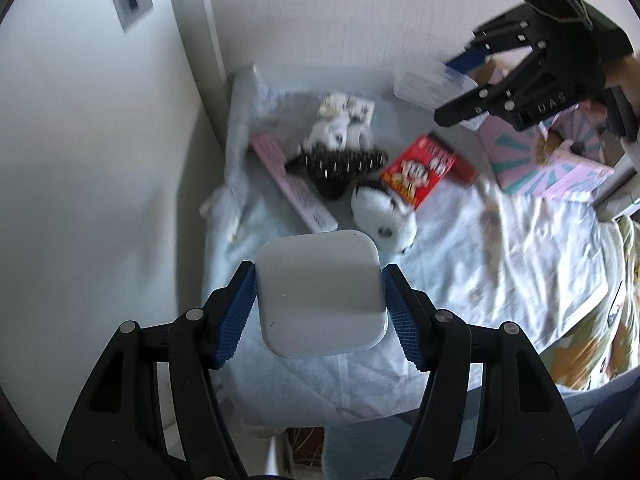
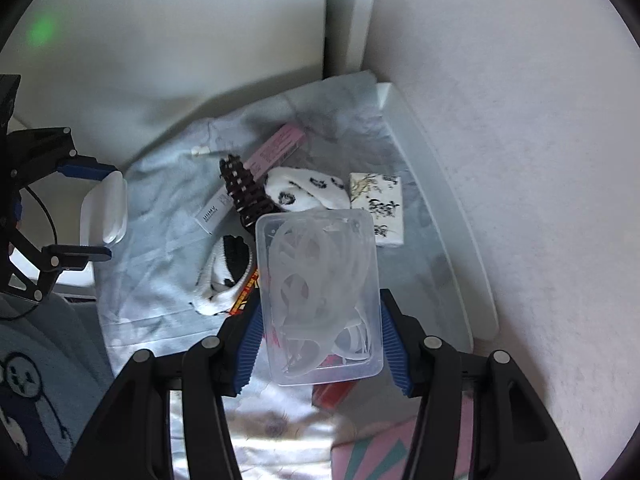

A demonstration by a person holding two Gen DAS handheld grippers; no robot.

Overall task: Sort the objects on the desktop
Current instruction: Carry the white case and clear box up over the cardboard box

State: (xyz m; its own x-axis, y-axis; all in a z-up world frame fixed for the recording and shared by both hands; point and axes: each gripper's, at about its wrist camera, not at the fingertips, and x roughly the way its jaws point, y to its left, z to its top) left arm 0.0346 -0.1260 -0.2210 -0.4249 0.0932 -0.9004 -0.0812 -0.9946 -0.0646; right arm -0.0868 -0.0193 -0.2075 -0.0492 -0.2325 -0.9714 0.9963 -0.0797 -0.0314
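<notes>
Left gripper [image 1: 319, 300]: nearest in left wrist view; blue pads clamped on both sides of white rounded case [image 1: 320, 292], held clear of the cloth.
Right gripper [image 2: 316, 336]: nearest in right wrist view; pads clenched on sides of clear plastic box [image 2: 318, 300], white cords coiled inside, box lifted off the surface.
Surface: pale blue cloth [image 1: 360, 376] over the desk, wrinkled, set in a room corner.
Sock, near: white w/ black patches [image 1: 382, 216], just past the case, touching red box.
Red box [image 1: 420, 170]: printed snack-type pack, lying flat, right of the hairbrush.
Hairbrush [image 1: 340, 168]: black, bristles up, centre, partly over pink box.
Pink box [image 1: 294, 182]: long, slim, lying diagonally, left of brush.
Sock, far: second white/black one [image 1: 336, 132], beyond brush.
Tissue pack [image 2: 376, 208]: white w/ black ink print, far right by the wall-side edge.
Pink/teal patterned box [image 1: 548, 156]: right side, under right gripper in left wrist view.
Walls: white, both sides of corner.
</notes>
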